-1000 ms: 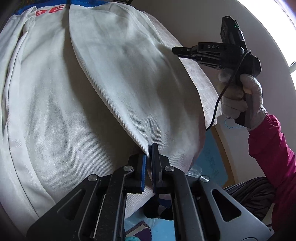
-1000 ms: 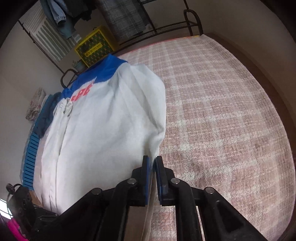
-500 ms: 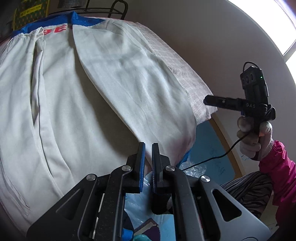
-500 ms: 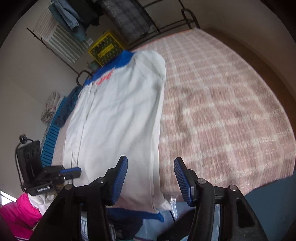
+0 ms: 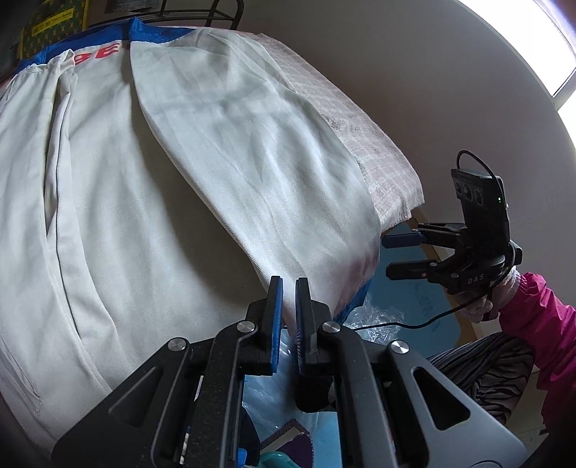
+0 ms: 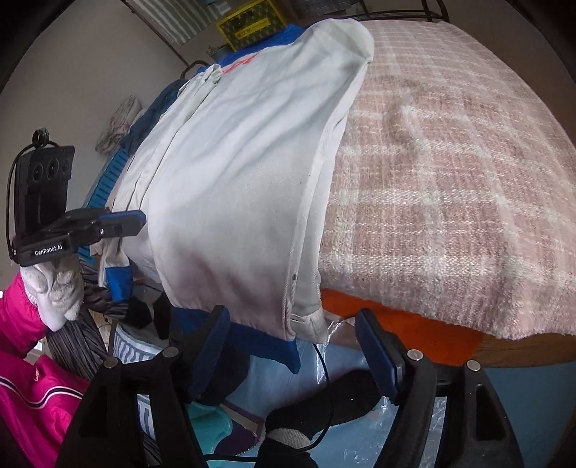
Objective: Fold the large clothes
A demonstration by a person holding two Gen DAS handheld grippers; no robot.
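Two handheld grippers are in view. Left gripper (image 5: pixel 288 288): its two blue-padded fingers stand a narrow gap apart, with nothing pinched between them; the tips sit just at the near edge of the white garment (image 5: pixel 151 201). Right gripper (image 6: pixel 291 342): its two fingers are spread wide apart, holding nothing, with the garment's hanging hem between and beyond them. In the left wrist view the right gripper appears to the right of the garment's near corner, both fingers visibly separated, held by one white-gloved hand (image 5: pixel 478 306) with a pink sleeve (image 5: pixel 540 324).

One garment is present: a large white piece with blue trim (image 6: pixel 266 338) at the hem, blue at the far end, and red lettering (image 5: pixel 97 52) near the collar. It lies lengthwise on the bed, one side panel folded over the body, the near end draped over the bed's edge. One pink-and-white plaid blanket (image 6: pixel 450 180) covers the bed to the right of the garment, bare of other items. One yellow crate (image 6: pixel 248 23) stands beyond the bed's far end.
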